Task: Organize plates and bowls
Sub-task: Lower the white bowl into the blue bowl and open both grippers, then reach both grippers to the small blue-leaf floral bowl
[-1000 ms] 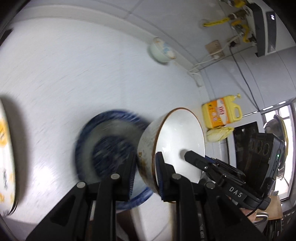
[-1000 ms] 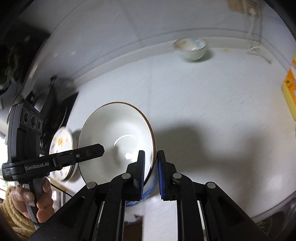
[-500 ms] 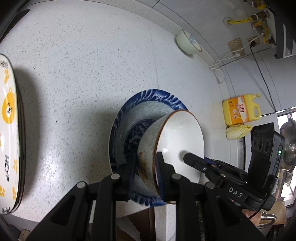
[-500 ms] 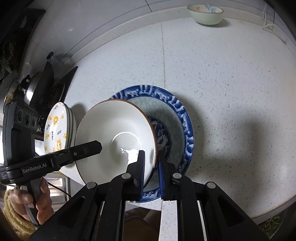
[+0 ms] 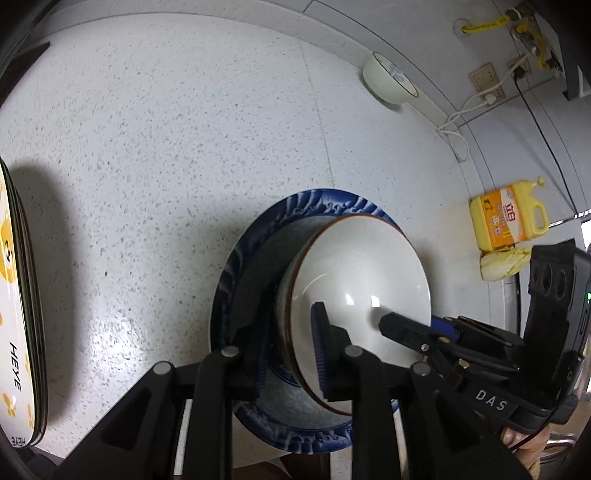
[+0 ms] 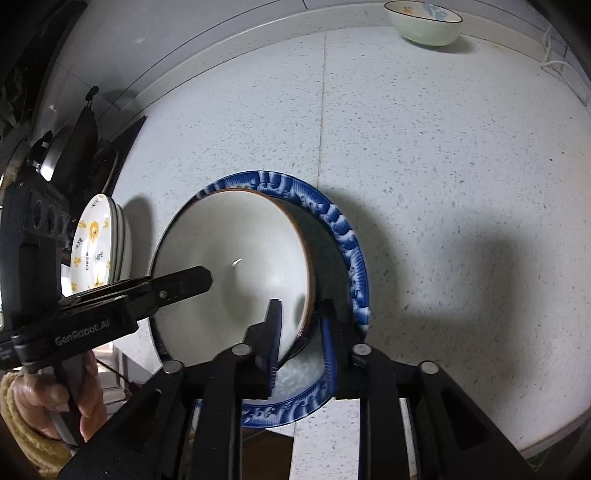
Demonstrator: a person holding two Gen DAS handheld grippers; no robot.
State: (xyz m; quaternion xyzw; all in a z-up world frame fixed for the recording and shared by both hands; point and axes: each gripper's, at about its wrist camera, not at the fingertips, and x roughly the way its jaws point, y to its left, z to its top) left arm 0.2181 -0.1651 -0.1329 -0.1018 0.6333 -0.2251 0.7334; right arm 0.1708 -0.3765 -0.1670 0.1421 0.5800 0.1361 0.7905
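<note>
A white bowl with a brown rim (image 5: 358,280) (image 6: 229,236) sits tilted in a blue patterned plate (image 5: 251,266) (image 6: 351,243) on the speckled counter. My left gripper (image 5: 288,321) is shut on the bowl's near-left wall, one pad inside and one outside. My right gripper (image 6: 301,306) straddles the opposite rim. Its jaws are opening, and a gap shows between the pads and the bowl wall. Each gripper's finger also shows in the other view, reaching over the bowl's inside. Whether the bowl's foot rests flat on the plate is hidden.
A stack of white plates with yellow prints (image 5: 14,295) (image 6: 94,243) stands at the left. A small pale bowl (image 5: 388,83) (image 6: 424,22) sits by the back wall. A yellow detergent bottle (image 5: 506,218), a white cable (image 5: 454,125) and a dark pan (image 6: 81,125) flank the counter.
Both grippers have come down with the white bowl onto the blue plate. The right gripper's jaws have parted from the rim; the left keeps its grip.
</note>
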